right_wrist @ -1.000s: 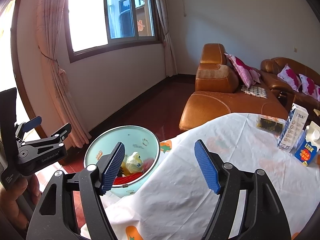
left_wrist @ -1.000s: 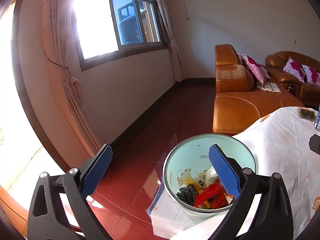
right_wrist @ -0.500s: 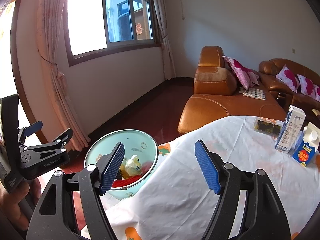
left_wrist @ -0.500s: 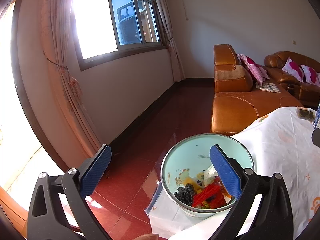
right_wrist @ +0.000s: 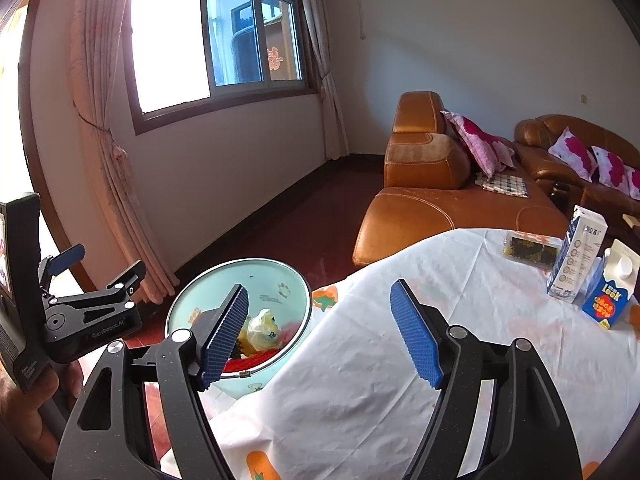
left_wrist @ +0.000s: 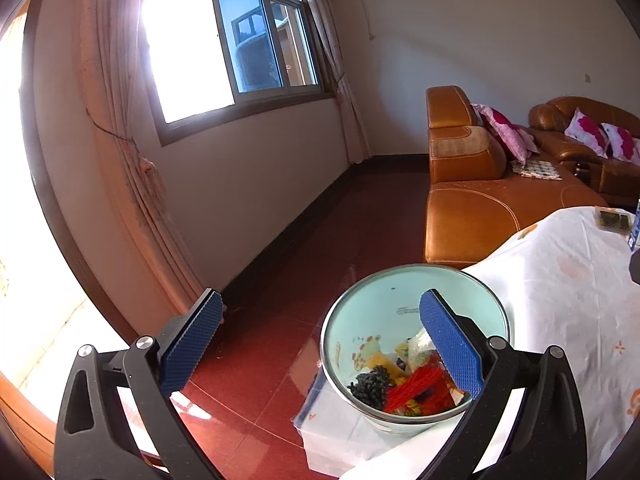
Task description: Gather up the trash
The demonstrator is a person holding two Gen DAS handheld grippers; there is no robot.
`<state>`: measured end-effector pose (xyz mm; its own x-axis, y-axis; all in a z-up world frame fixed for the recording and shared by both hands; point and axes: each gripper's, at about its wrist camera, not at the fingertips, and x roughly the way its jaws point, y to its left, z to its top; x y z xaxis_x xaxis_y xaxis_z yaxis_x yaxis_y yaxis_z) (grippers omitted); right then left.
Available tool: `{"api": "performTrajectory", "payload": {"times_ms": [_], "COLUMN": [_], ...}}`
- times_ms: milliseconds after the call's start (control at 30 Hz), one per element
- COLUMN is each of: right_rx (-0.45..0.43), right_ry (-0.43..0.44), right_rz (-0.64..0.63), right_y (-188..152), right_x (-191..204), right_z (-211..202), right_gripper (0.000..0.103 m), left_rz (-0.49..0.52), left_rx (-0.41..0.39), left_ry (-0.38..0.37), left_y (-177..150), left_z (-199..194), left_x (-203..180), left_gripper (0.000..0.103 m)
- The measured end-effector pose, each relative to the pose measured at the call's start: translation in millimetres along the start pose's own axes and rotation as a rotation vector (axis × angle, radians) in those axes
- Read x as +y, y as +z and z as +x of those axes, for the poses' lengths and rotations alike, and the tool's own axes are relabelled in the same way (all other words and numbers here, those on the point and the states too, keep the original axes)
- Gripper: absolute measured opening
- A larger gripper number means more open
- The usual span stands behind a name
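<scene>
A pale green trash bin (left_wrist: 400,300) (right_wrist: 224,276) stands on the red floor at the table's left edge, holding red, black and yellow scraps (left_wrist: 404,388) and a crumpled yellow wrapper (right_wrist: 262,326). My left gripper (left_wrist: 320,340) hovers open above the floor and the bin, nothing between its blue pads. My right gripper (right_wrist: 320,336) is open over the table's corner, empty. On the white tablecloth (right_wrist: 460,320) stand a white-and-blue milk carton (right_wrist: 576,252), a blue carton (right_wrist: 610,292) and a dark snack pack (right_wrist: 530,248). The left gripper's body and the person's hand (right_wrist: 24,396) show at the right wrist view's left edge.
An orange leather sofa (right_wrist: 440,200) with pink cushions stands beyond the table. The window wall with tied curtains (left_wrist: 136,184) runs along the left. Red tiled floor (left_wrist: 300,260) lies between the wall, the bin and the sofa.
Both views shifted slightly; the bin sits a little lower in the right wrist view. Both grippers stay open and empty.
</scene>
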<state>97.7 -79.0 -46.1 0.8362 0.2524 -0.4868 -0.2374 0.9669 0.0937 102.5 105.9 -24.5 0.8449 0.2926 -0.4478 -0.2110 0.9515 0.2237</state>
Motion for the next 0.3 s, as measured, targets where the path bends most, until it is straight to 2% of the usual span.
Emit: {"api": "performTrajectory", "payload": {"times_ms": [167,300], "right_rx": [-0.007,-0.011], "right_ry": [-0.017,-0.077], "right_rz": [0.000,-0.006], "right_y": [-3,-9], "right_x": [-10,-32], "right_z": [-10,-22], "right_gripper": [0.076,0.078], "left_rz": [-0.008,-0.010], "left_rx": [-0.002,0.005], "left_ry": [0.000,-0.012], "left_y": [1,2], "left_z": [-1,-1], "left_x": [2,2], "left_gripper": [0.097,0.097]}}
